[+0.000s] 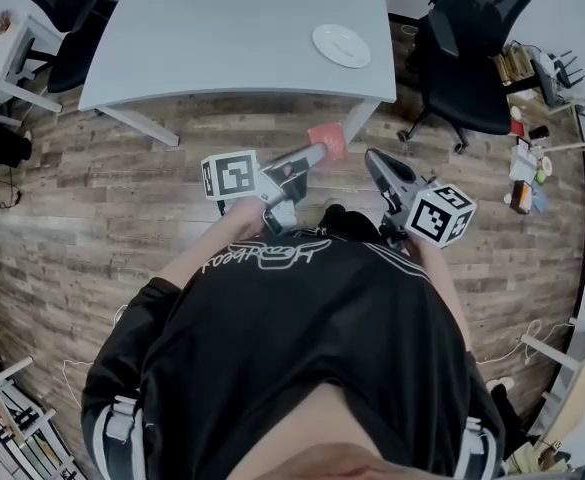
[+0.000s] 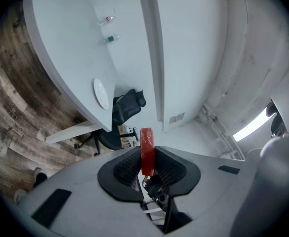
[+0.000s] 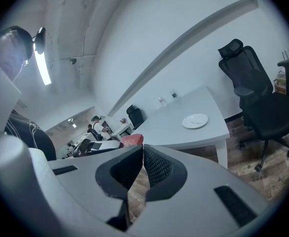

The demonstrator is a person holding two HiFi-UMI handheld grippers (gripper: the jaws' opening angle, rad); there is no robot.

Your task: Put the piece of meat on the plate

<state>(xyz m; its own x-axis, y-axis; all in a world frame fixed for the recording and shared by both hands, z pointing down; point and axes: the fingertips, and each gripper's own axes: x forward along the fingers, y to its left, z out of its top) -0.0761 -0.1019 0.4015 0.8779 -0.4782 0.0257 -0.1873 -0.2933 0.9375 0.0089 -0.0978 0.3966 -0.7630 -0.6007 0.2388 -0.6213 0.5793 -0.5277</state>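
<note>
Wood-plank flooring (image 1: 92, 198) lies beneath both tools, and a pale grey table (image 1: 222, 28) stands ahead of them. The left gripper (image 1: 317, 151) is part closed, its pads clamping a flat red slab of meat (image 2: 146, 149) that juts past the tips. The round white plate (image 2: 101, 93) sits well ahead of it, near the table's corner. The right gripper (image 3: 142, 152), just beside it, is closed on nothing. The slab looks held only by its lower part, so a jolt might slide it out. A release short of the plate could drop it on the floor.
</note>
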